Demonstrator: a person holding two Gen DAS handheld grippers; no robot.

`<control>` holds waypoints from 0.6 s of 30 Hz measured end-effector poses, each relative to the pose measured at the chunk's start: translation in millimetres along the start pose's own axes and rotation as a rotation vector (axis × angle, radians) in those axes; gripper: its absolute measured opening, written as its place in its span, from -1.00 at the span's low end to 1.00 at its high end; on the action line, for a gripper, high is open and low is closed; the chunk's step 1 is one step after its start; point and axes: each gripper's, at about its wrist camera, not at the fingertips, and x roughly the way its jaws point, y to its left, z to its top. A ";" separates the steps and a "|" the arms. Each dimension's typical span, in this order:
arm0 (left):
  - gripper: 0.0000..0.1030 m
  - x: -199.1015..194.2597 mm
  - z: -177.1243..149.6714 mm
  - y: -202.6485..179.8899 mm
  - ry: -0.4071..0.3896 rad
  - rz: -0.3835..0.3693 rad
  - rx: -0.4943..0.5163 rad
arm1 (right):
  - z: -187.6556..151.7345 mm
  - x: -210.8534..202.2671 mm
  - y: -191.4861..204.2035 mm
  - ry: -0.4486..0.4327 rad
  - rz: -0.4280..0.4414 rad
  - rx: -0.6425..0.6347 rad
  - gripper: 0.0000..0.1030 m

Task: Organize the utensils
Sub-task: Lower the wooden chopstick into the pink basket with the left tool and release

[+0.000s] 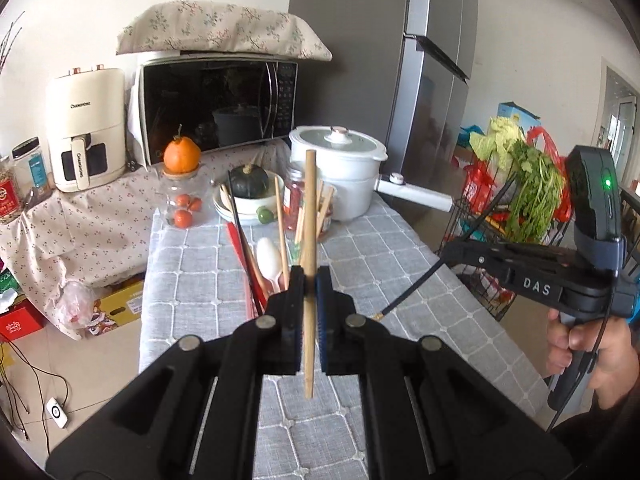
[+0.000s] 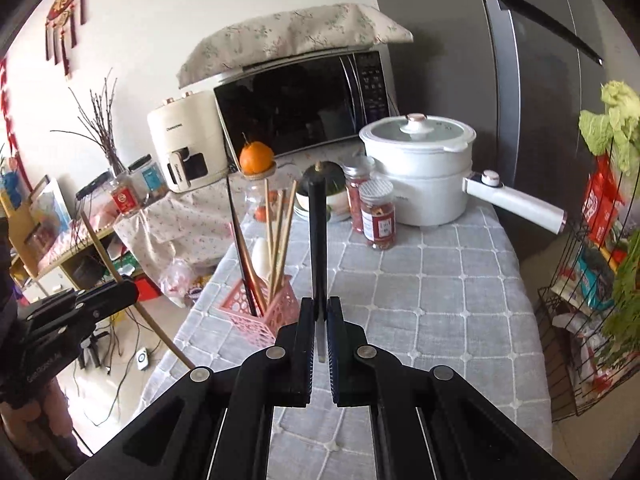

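Left gripper jaws pinching wooden chopstick, upright, ends poking above and below jaws. Right gripper jaws clamped on black-handled utensil, handle rising beyond jaws. Pink basket just left of right jaws, on counter, holds chopsticks, white spoon.

Bright, soft daylight, perhaps from the right; sharp centre, fisheye-warped, vignetted edges

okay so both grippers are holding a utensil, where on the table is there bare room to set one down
Bare grey tablecloth lies right of the pink utensil basket and in front of the white pot and spice jars; the near end is bare too. The far left is crowded: basket, bowls, glass jar.
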 end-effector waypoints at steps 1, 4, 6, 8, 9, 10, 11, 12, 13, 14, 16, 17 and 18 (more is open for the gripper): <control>-0.87 -1.2 2.6 2.0 -0.016 0.006 -0.009 | 4.0 -3.0 4.1 -0.011 0.005 -0.006 -0.89; -0.87 -2.0 11.7 8.5 -0.050 0.017 -0.039 | 13.8 -7.5 14.0 -0.013 0.010 -0.011 -0.89; -0.87 -1.8 16.1 11.3 -0.073 0.026 -0.053 | 18.3 -9.1 19.9 -0.009 0.014 -0.017 -0.89; -0.87 -0.6 18.6 12.6 -0.089 0.037 -0.060 | 21.4 -11.1 24.8 -0.012 0.019 -0.025 -0.89; -0.87 0.1 20.2 13.6 -0.097 0.042 -0.066 | 22.7 -12.0 27.1 -0.015 0.022 -0.028 -0.89; -0.87 0.9 21.2 14.3 -0.104 0.046 -0.070 | 23.9 -12.9 29.7 -0.018 0.024 -0.030 -0.89; -0.87 2.0 22.2 14.8 -0.109 0.051 -0.074 | 25.1 -13.6 31.3 -0.023 0.027 -0.033 -0.89; -0.87 2.8 23.9 15.8 -0.116 0.056 -0.078 | 26.2 -14.2 32.6 -0.029 0.030 -0.034 -0.89; -0.87 3.9 25.2 16.6 -0.123 0.060 -0.082 | 27.7 -15.1 34.1 -0.034 0.032 -0.034 -0.89; -0.87 5.0 26.4 17.4 -0.130 0.065 -0.085 | 29.0 -16.1 35.8 -0.040 0.036 -0.033 -0.89; -0.87 8.0 28.7 18.4 -0.143 0.080 -0.092 | 32.0 -16.7 37.7 -0.052 0.043 -0.026 -0.89; -0.87 10.4 29.3 19.3 -0.146 0.086 -0.095 | 33.9 -16.7 38.8 -0.058 0.046 -0.021 -0.89; -0.87 13.3 29.8 20.4 -0.147 0.092 -0.100 | 35.8 -16.5 39.7 -0.064 0.050 -0.017 -0.89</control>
